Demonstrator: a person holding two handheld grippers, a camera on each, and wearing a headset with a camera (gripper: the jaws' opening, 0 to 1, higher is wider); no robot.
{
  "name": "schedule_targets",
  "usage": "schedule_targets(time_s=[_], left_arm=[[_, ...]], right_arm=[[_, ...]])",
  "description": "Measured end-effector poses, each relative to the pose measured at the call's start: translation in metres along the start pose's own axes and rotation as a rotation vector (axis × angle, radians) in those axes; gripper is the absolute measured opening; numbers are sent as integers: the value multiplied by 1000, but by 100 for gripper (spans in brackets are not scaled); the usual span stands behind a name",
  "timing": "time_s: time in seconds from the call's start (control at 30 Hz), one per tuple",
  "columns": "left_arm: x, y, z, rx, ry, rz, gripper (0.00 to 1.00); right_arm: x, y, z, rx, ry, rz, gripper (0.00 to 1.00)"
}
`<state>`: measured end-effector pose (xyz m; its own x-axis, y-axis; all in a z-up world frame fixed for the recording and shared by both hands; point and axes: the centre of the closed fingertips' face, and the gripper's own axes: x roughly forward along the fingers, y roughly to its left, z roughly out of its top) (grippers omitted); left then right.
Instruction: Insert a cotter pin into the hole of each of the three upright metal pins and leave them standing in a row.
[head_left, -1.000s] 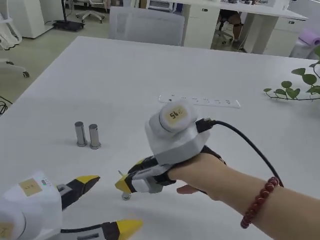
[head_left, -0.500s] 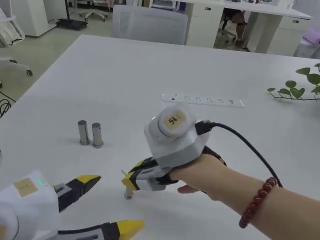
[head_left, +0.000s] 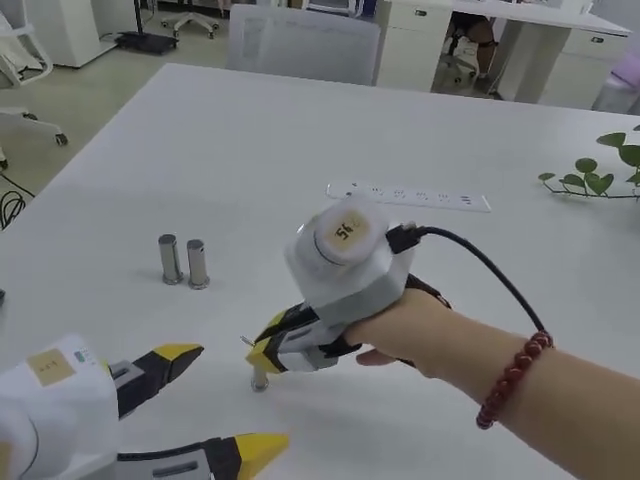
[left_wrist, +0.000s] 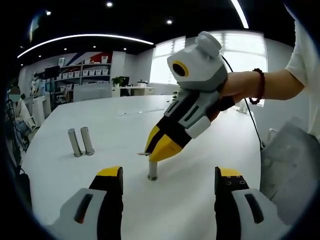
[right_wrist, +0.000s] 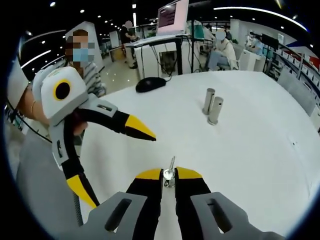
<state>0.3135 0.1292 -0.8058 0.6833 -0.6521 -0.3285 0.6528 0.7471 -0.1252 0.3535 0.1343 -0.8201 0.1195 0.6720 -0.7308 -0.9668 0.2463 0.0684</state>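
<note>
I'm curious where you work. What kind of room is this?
Probably an office or lab: a big white table with a power strip, an office chair, and desks behind.

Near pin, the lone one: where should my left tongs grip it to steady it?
I'd close the left tongs level on the lower shaft, above the foot, ahead from where they are. The near pin stands upright, and the right tongs hold the cotter pin at its top, leaving the lower part free.
</note>
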Motion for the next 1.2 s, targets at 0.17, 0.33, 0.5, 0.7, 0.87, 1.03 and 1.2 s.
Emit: schedule_targets(time_s=[0.17, 0.33, 0.5, 0.7, 0.87, 1.03, 1.2], left_arm=[[-1, 0, 0, -3, -2, -1, 74], [-1, 0, 0, -4, -4, -4, 74], [-1, 1, 0, -6, -4, -2, 74], [0, 1, -2, -11, 2, 0, 74], [0, 0, -1, -14, -2, -3, 74], [0, -1, 0, -16, -5, -8, 74], [-1, -2, -1, -17, -4, -12, 74]], right_arm=[[-1, 2, -1, -59, 12, 49, 10], [-2, 3, -1, -128, 17, 87, 9], [-4, 6, -2, -185, 21, 121, 9], [-6, 12, -2, -231, 18, 158, 9], [-8, 11, 1, -240, 10, 170, 9], [-8, 10, -2, -274, 22, 193, 9], [-9, 10, -5, -297, 30, 222, 9]])
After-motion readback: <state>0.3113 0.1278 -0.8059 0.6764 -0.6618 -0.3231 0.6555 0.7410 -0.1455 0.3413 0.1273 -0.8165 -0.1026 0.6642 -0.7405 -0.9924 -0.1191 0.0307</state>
